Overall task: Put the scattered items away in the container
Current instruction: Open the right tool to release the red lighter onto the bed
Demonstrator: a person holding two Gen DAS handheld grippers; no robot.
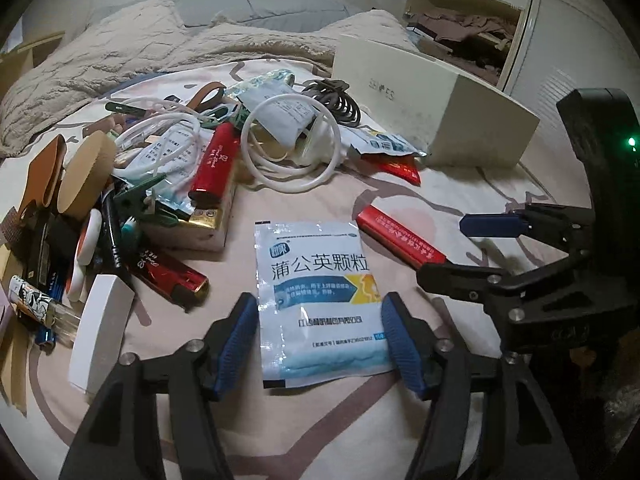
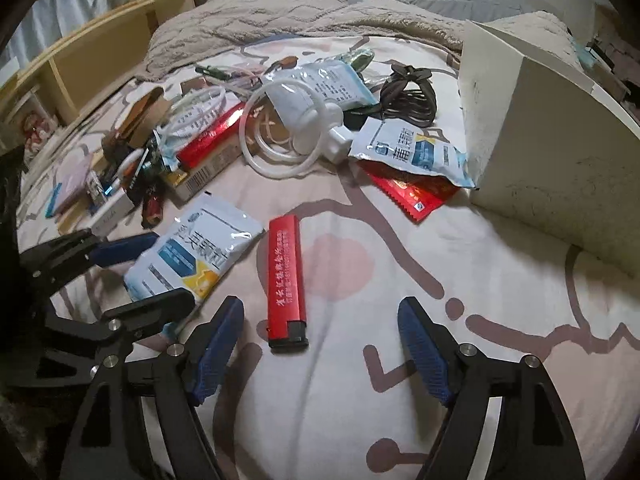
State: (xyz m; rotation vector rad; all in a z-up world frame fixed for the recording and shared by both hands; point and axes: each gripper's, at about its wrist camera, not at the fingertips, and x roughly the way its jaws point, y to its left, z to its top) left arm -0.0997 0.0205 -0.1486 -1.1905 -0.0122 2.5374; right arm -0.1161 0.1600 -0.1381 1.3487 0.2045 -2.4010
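A white and blue medicine sachet (image 1: pixel 316 296) lies flat on the patterned bedsheet. My left gripper (image 1: pixel 318 344) stands open, with one blue pad on each side of the sachet and neither pressing it. In the right wrist view the same sachet (image 2: pixel 192 256) sits between the left gripper's fingers (image 2: pixel 174 268). A red lighter (image 2: pixel 286 276) lies on the sheet, its black end between the wide-open fingers of my right gripper (image 2: pixel 320 354), untouched. From the left wrist view, the lighter (image 1: pixel 396 236) points at the right gripper (image 1: pixel 444 248). The cream box (image 1: pixel 460 120) stands at the back right.
A heap of clutter fills the left: red lighters (image 1: pixel 212 168), white ring (image 1: pixel 292 144), black cable (image 1: pixel 340 100), tape roll (image 1: pixel 86 172), white block (image 1: pixel 100 336). Another sachet (image 2: pixel 416 152) and a red packet (image 2: pixel 416 196) lie by the cream box (image 2: pixel 540 140). A beige blanket (image 1: pixel 140 52) lies behind.
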